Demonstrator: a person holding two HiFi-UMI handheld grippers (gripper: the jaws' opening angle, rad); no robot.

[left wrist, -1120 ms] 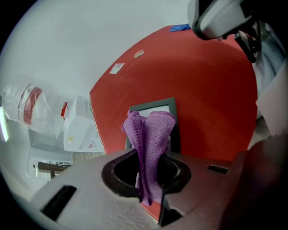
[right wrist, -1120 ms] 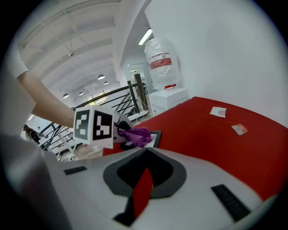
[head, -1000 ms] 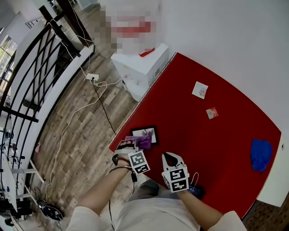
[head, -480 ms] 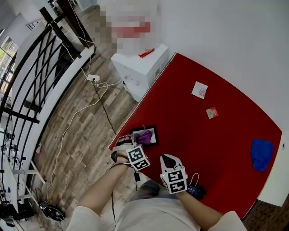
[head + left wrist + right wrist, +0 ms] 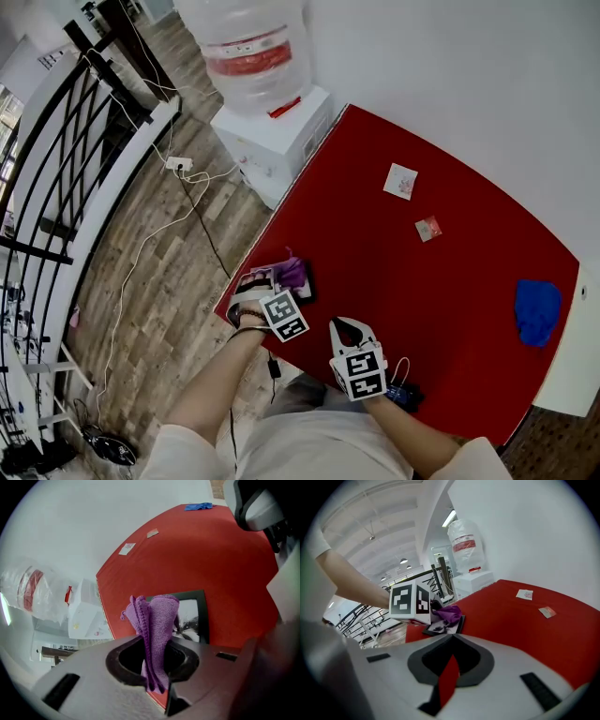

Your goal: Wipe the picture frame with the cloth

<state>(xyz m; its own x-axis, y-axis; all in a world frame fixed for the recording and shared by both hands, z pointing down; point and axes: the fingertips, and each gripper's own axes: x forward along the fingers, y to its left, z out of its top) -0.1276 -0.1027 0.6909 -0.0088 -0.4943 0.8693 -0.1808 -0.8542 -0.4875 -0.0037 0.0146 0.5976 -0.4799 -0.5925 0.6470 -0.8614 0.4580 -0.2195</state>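
Left gripper [image 5: 154,673] pinching purple cloth [image 5: 158,616], cloth over picture frame [image 5: 193,617] near table [image 5: 225,550] edge

Tally: one red table [image 5: 422,300], one picture frame [image 5: 190,616], two cloths: purple cloth [image 5: 157,620], blue cloth [image 5: 537,311]. Two paper squares [image 5: 400,181] [image 5: 428,228]; one water bottle [image 5: 246,47]; one white dispenser [image 5: 272,127]. Two grippers: left gripper [image 5: 154,667], right gripper [image 5: 349,328].

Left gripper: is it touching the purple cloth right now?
Touching. The left gripper view shows the left gripper's jaws closed on the cloth, which sticks up from between them in front of the picture frame.
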